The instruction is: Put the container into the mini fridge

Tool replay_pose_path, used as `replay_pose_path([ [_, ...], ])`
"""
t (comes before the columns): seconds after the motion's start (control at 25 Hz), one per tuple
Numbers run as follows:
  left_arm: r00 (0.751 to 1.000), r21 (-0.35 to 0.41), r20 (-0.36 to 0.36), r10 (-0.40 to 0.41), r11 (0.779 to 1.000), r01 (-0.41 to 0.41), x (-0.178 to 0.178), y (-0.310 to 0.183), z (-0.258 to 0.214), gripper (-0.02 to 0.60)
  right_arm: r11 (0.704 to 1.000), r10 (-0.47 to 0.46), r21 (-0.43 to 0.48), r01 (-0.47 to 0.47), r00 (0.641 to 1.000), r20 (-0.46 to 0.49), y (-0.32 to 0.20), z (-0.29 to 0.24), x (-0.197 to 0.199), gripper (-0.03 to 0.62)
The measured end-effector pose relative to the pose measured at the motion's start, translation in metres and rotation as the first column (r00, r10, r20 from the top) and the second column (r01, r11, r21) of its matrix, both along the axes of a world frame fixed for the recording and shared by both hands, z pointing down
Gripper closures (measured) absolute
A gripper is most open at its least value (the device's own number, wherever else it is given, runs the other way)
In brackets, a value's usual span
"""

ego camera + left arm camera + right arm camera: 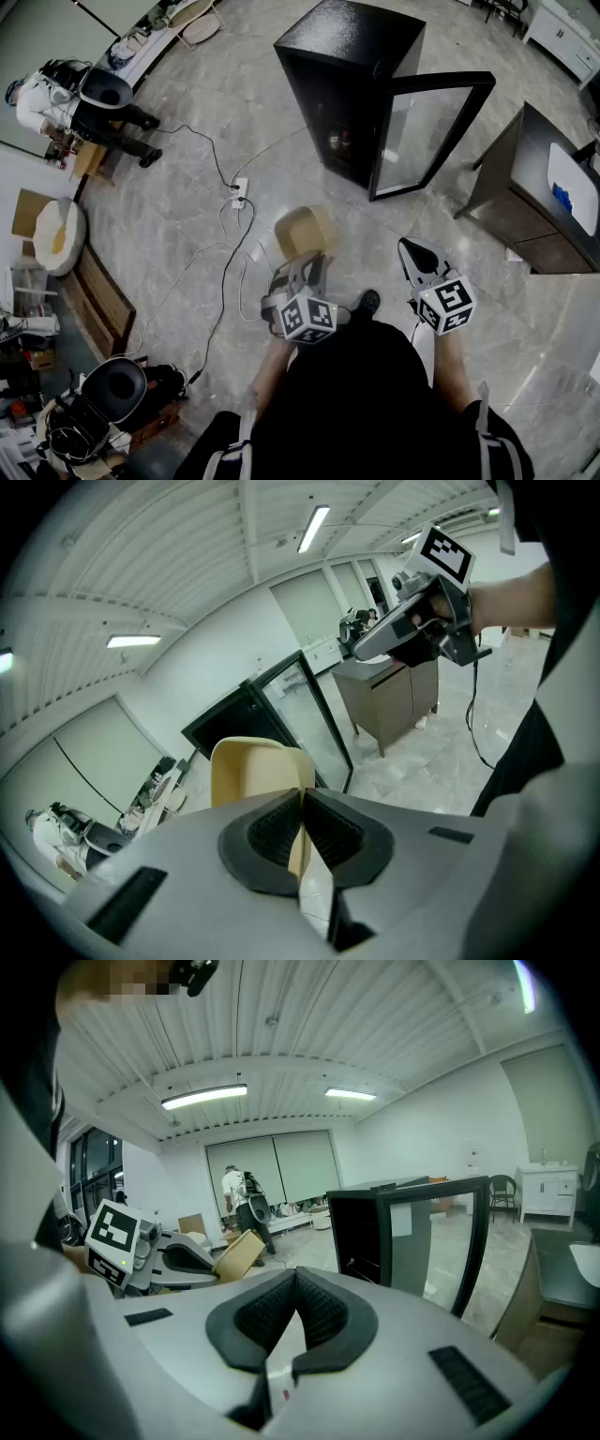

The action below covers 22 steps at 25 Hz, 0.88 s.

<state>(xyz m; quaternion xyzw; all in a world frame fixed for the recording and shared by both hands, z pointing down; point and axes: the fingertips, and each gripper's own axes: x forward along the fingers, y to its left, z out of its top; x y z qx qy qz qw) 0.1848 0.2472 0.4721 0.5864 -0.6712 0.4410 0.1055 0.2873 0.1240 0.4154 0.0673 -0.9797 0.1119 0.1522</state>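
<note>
A shallow tan container [305, 231] hangs in the air, clamped by its rim in my left gripper [302, 270], which is shut on it. In the left gripper view the container [251, 769] stands up between the dark pads. The black mini fridge [352, 86] stands on the floor ahead, its glass door [431, 131] swung open to the right; it also shows in the right gripper view [375, 1232]. My right gripper [412, 255] is held beside the left one, jaws closed with nothing between them [292, 1283].
A dark cabinet [539, 192] stands to the right of the fridge. Cables and a power strip [238, 191] lie on the marble floor to the left. A person [56, 98] sits at far left amid boxes and cases.
</note>
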Motion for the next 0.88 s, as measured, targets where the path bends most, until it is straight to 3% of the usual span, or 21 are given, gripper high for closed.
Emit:
replay_pose_path([
  [0.56,0.999,-0.007,0.035,0.006,1.000,-0.006,0.004,-0.010,0.001,0.538,0.998,-0.059,-0.019,0.059,0.998,0.018,0.010,0.004,0.008,0.576],
  [0.88,0.996,-0.021,0.047,0.074,0.997,-0.073,-0.019,-0.023,0.004,0.538,0.998,0.023,-0.052,-0.024,1.000,-0.019,0.004,0.015,-0.012,0.576],
])
